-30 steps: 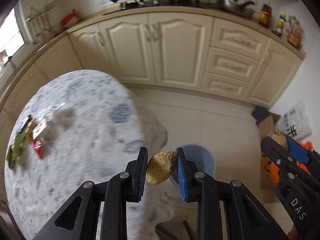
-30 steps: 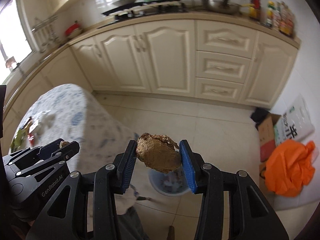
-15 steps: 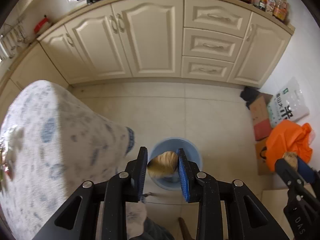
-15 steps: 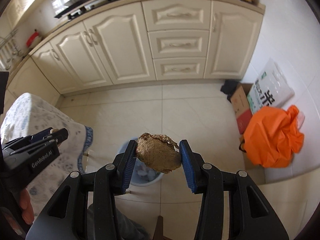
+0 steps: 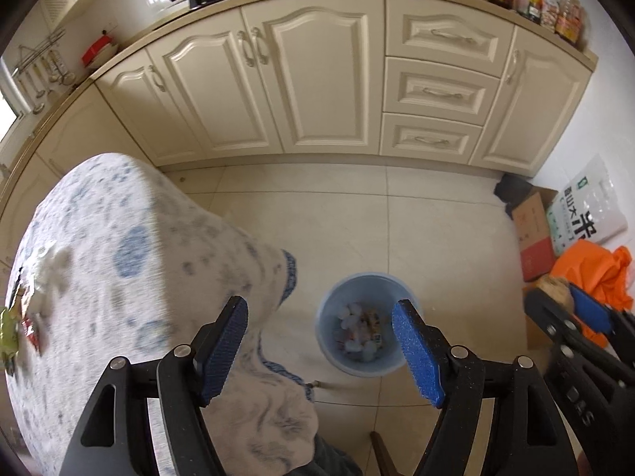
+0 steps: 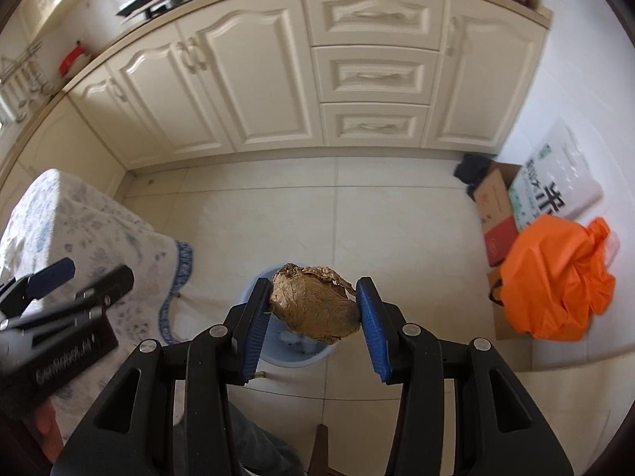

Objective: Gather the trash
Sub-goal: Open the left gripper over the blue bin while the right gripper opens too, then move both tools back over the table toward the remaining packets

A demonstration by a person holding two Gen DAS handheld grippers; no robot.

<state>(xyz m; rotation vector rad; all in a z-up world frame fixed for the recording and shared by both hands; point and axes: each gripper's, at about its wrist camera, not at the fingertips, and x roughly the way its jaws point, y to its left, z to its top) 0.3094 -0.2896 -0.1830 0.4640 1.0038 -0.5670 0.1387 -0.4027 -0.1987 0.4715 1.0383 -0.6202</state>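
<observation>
A blue trash bin (image 5: 367, 277) stands on the floor tiles with white scraps and wrappers in it. Above it my left gripper (image 5: 319, 341) has its jaws opening wide, with nothing between the blue pads. My right gripper (image 6: 313, 317) hangs over the same bin (image 6: 293, 353); its jaws are opening slightly, and a brown crumpled lump (image 6: 313, 305) still sits between the pads, touching both. In the left wrist view the right gripper (image 5: 563, 297) shows at the right edge with the lump (image 5: 555, 286). In the right wrist view the left gripper (image 6: 91, 275) shows at the left.
A table under a blue-flowered cloth (image 5: 99, 258) stands left of the bin, with wrappers (image 5: 12, 329) at its far left. Cream cabinets (image 5: 317, 79) line the back. An orange bag (image 6: 555, 277), a cardboard box (image 6: 496, 206) and a printed sack (image 6: 555, 182) lie at the right wall.
The left gripper swung from over the table to above the bin, then opened; the brown piece it held is gone from its jaws. The right gripper came over the bin, still holding its lump.
</observation>
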